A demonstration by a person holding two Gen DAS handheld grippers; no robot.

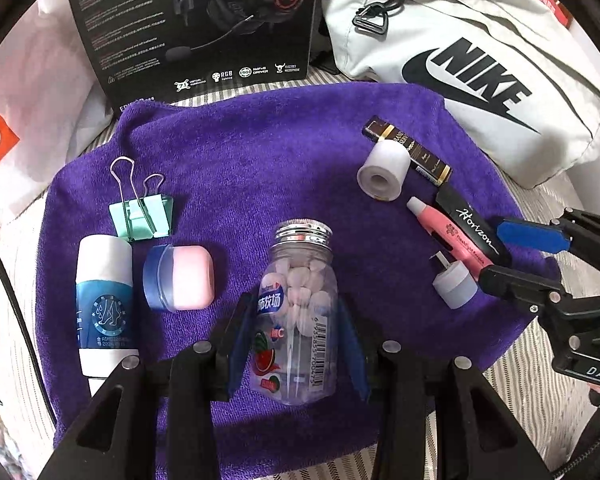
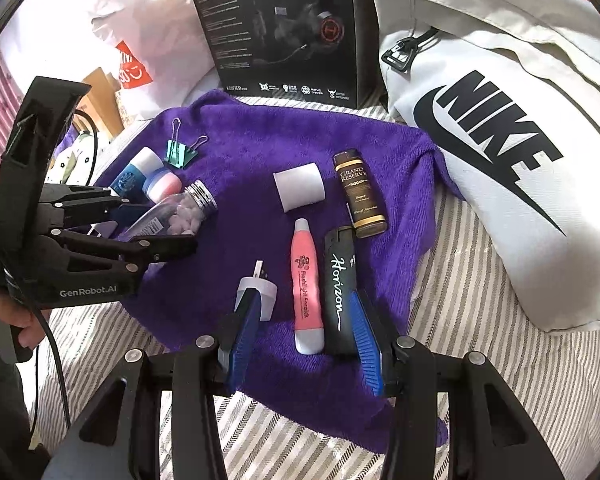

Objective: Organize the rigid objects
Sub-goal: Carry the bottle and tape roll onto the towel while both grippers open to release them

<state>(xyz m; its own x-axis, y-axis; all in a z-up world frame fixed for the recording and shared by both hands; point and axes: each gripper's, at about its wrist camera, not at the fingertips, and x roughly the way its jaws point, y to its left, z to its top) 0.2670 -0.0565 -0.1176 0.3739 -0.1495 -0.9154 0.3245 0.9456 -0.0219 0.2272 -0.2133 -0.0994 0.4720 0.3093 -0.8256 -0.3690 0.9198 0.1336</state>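
**Item: candy bottle, lying on purple towel**

Left gripper [image 1: 296, 344]: jaws spread, 1 each side of the candy bottle [image 1: 296, 312], not visibly clamping. Right gripper [image 2: 304, 344]: spread around the pink pen [image 2: 307, 292] and black lighter [image 2: 339, 292]. Risk: smooth round bottle rolls or squirts forward on closing; right jaws may catch 2 items.

left tongs [image 1: 296, 344] | astride candy bottle [image 1: 296, 320] | purple towel [image 1: 260, 152]

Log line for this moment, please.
left hand-held gripper: open around candy bottle | right hand-held gripper: open, straddling pink pen and black Horizon lighter | purple towel: items lying
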